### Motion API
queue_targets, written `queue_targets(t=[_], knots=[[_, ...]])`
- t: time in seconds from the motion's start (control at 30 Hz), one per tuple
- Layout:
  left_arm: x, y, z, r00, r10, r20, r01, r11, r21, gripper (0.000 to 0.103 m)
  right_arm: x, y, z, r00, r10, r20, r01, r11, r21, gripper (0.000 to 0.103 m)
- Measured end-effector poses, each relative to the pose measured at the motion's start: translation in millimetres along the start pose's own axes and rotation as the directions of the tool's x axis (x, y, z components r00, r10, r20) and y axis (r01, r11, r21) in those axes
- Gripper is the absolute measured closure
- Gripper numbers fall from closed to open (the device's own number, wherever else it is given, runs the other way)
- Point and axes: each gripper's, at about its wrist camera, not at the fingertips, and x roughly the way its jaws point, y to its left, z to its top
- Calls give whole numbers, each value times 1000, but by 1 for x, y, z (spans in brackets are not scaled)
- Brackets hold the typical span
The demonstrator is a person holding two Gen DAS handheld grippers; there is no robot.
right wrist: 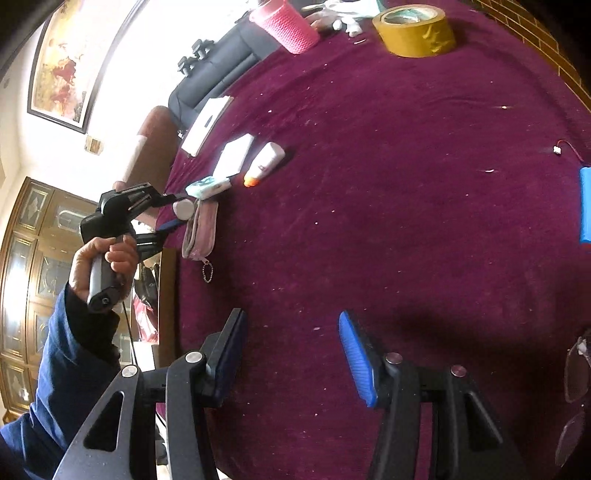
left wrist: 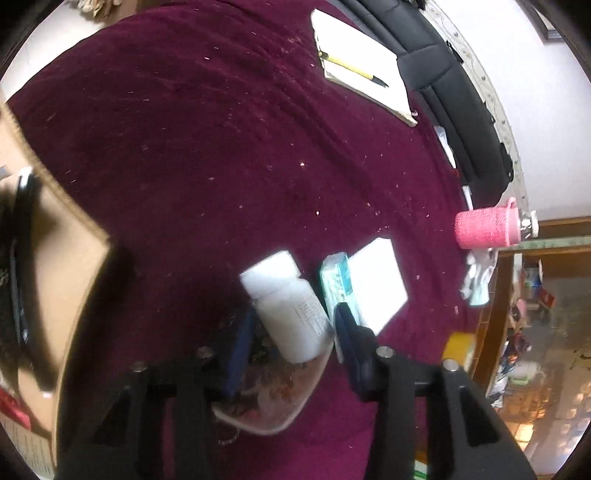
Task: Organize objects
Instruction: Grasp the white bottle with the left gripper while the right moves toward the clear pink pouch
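Observation:
A white pill bottle lies tilted over a pink patterned pouch on the maroon cloth. My left gripper is shut on the bottle's lower end, one pad on each side. The right wrist view shows that gripper in a person's hand, with the bottle's round end between its fingers above the pouch. A teal tissue pack and a white box lie just beyond. My right gripper stands open over bare cloth with nothing between its fingers.
A notebook with a pen lies far back, beside a black bag. A pink knitted cup, a tape roll, an orange-capped tube, a blue pack and glasses ring the cloth. A cardboard box stands left.

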Motion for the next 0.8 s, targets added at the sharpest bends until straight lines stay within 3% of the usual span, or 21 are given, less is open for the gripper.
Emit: queue_targets(t=[0.13,0.27,0.53,0.63,0.7,0.8], knots=[[-2,-5,-4,999,25,38,-28,997,76,67,2,0,0,1000,1,-6,-1,1000,2,46],[-10,-1,-13,998,5,55,-12,991,134,68,12,9,-1,1000,-5,-21,5,1000,-8,46],[-65,15,-64,992,-25,127,-16,949,315,68,47,54,3,998,-25,-66,21,998,-60,46],[-90,24,-90,990,-55,128,3,926,378,68,64,81,14,996,-44,-73,37,996,-86,36],[-110,36,-109,989,-82,121,24,907,421,68,75,101,22,996,-70,-64,63,992,-109,24],[-132,52,-126,986,-102,132,31,891,453,68,100,132,36,991,-120,-66,109,984,-144,17]])
